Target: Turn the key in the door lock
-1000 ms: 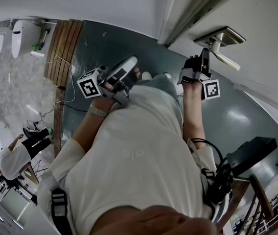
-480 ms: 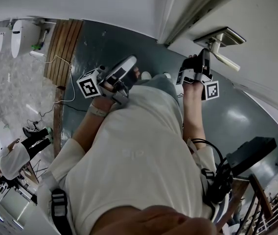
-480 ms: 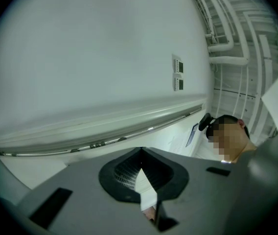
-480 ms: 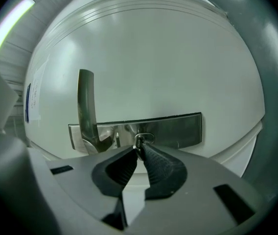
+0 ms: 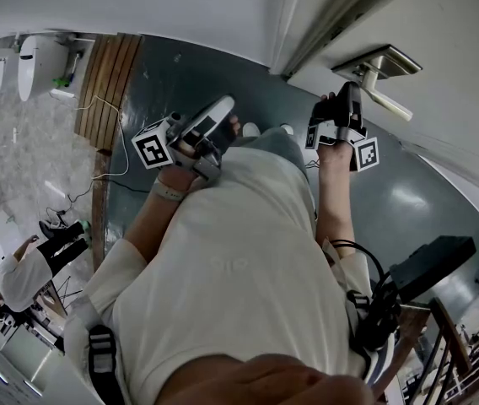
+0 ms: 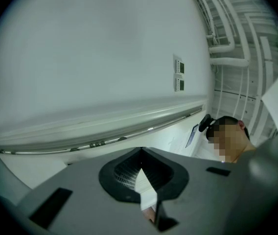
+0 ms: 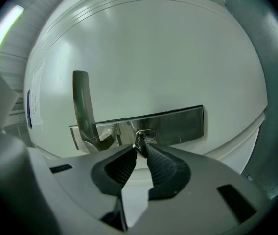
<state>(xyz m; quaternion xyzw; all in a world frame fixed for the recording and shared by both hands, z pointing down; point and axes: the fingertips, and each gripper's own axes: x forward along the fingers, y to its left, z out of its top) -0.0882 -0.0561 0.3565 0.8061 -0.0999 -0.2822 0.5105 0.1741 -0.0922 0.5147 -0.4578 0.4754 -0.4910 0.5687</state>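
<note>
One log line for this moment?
right gripper: shut on key in lock | left gripper: shut, empty | handle: not gripped

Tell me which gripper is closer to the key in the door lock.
Right. The right gripper grips the key in the lock; the left gripper sits away from the door.

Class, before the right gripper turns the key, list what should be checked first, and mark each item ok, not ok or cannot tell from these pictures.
1. Key seated in the lock plate: ok, it stands in the keyhole.
2. Right gripper closed on the key: ok, jaw tips pinch its head.
3. Door handle clear of the jaws: ok, it is off to one side.
4. Left gripper out of the way: ok, shut, empty, facing a wall.
5. Direction the key must turn: cannot tell.
</note>
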